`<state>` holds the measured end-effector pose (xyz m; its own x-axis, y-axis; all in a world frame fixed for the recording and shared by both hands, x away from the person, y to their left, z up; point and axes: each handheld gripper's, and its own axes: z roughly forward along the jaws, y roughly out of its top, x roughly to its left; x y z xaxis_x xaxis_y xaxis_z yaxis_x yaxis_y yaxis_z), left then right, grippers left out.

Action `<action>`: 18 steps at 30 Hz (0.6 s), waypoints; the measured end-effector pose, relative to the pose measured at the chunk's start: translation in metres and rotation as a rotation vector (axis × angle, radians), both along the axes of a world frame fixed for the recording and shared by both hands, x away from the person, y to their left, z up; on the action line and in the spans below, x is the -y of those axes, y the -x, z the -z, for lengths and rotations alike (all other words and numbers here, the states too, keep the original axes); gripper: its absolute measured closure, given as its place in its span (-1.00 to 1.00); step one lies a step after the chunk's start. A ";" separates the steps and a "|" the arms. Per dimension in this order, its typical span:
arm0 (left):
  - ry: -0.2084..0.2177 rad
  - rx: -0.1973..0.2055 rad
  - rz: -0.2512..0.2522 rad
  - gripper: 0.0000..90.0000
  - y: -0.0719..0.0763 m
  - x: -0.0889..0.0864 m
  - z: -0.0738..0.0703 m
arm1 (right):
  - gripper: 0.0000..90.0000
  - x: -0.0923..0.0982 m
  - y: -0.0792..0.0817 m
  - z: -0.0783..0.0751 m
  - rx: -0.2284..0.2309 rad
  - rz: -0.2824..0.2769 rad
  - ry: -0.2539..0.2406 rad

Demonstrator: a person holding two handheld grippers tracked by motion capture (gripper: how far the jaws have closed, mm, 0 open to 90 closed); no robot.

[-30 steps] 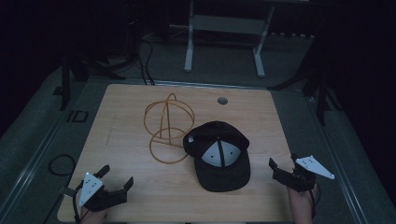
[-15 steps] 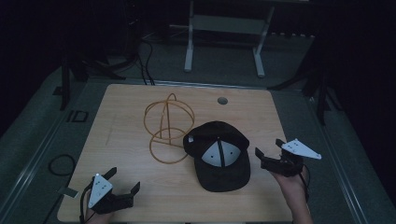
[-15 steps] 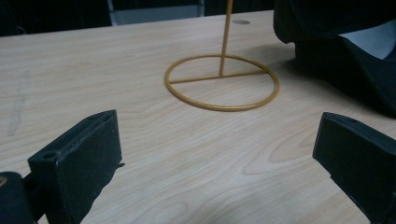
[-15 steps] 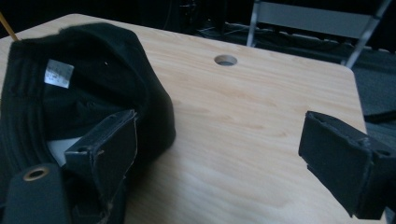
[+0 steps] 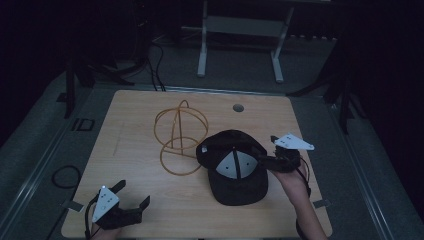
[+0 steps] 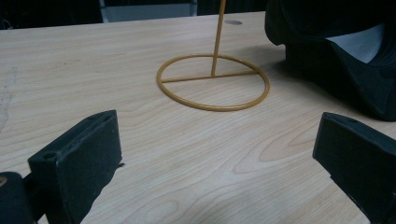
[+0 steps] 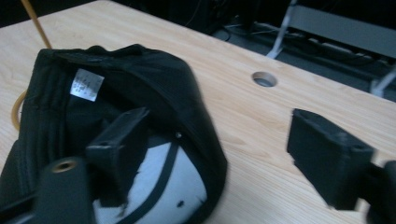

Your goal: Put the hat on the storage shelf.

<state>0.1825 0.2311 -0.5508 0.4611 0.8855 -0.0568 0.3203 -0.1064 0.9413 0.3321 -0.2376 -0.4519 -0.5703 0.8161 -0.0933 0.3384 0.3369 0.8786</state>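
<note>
**Right tongs straddled the rim of the upturned cap**

A black cap (image 5: 235,167) lay upside down at the centre right of the high view, its pale grey lining panels facing up, on a light wooden table (image 5: 135,140). The right gripper (image 5: 267,161) sat at the cap's right edge, the grey plate on top of it tilted toward the right of the frame. In the right gripper view one black jaw stood inside the cap (image 7: 116,140), over the lining and below a small white label (image 7: 87,85), while the other jaw hung outside above bare wood; the jaws had just been narrowing, yet stood apart and did not press on the rim running between them.

The left gripper (image 5: 131,200) rested at the lower left of the high view, well apart from the cap. In its own view its jaws stood wide, with bare table between them.

A yellow wire stand (image 5: 179,137) stood just left of the cap, its ring base (image 6: 213,82) flat on the wood, near the cap's edge
</note>
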 end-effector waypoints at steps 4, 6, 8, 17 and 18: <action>-0.001 0.002 0.000 -0.97 0.000 0.000 -0.001 | -0.27 -0.013 -0.011 0.005 -0.021 0.003 0.047; 0.002 0.001 0.006 -0.97 0.000 -0.001 -0.001 | -0.17 -0.019 -0.015 0.009 -0.030 0.000 0.070; 0.005 0.001 0.009 -0.97 0.000 -0.001 -0.001 | -0.02 -0.026 -0.021 0.013 -0.036 0.008 0.112; 0.015 -0.009 0.014 -0.97 -0.001 -0.001 0.001 | 0.37 -0.038 -0.030 0.026 -0.042 0.011 0.222; 0.015 -0.010 0.014 -0.97 -0.001 -0.002 0.001 | 0.45 -0.039 -0.030 0.028 -0.040 0.015 0.233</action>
<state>0.1838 0.2327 -0.5515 0.4730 0.8779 -0.0748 0.3278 -0.0965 0.9398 0.3623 -0.1986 -0.4798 -0.5656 0.7834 -0.2578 0.3781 0.5241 0.7631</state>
